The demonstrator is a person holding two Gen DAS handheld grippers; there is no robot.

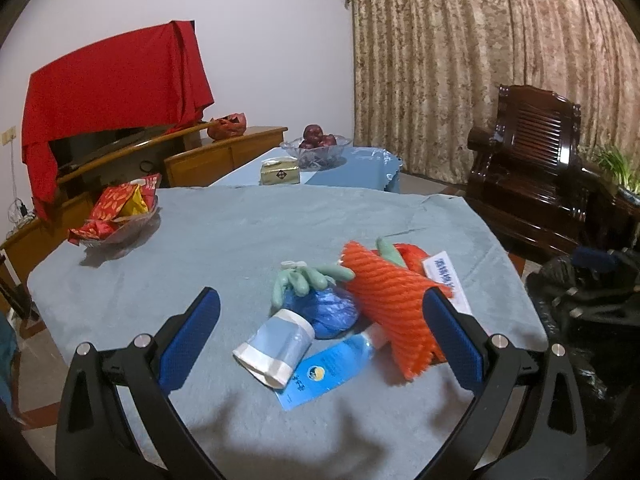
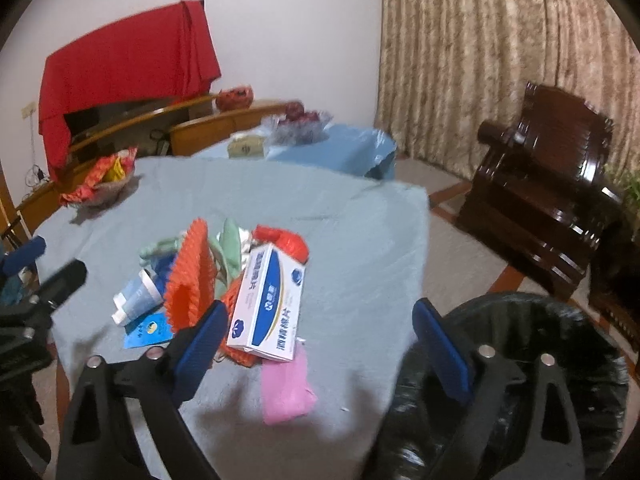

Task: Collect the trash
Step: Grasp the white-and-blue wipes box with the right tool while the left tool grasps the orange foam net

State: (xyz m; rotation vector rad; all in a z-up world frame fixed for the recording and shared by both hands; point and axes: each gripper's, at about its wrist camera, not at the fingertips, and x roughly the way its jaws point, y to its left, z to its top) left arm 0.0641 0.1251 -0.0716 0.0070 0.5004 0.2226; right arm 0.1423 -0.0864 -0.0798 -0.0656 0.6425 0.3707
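While both claws hang above the cloth-covered table (image 1: 224, 240), neither holds anything. The left claw (image 1: 320, 332) has its blue pads spread wide apart, framing the trash pile: a crumpled blue bag (image 1: 334, 312), a green glove (image 1: 308, 278) draped on it, a light-blue tube (image 1: 276, 346), a blue leaflet (image 1: 320, 376) and an orange foam net (image 1: 394, 304). The right claw (image 2: 320, 344) is likewise spread apart, with a white-and-blue box (image 2: 268, 304) lying on the pile between its fingers and a pink wrapper (image 2: 286, 388) just below the box on the cloth. A bin lined with a black bag (image 2: 520, 360) stands beside the table's right edge, behind the right finger. A dish of red snack packets (image 1: 116, 216) sits at the table's far left, well apart from the pile.
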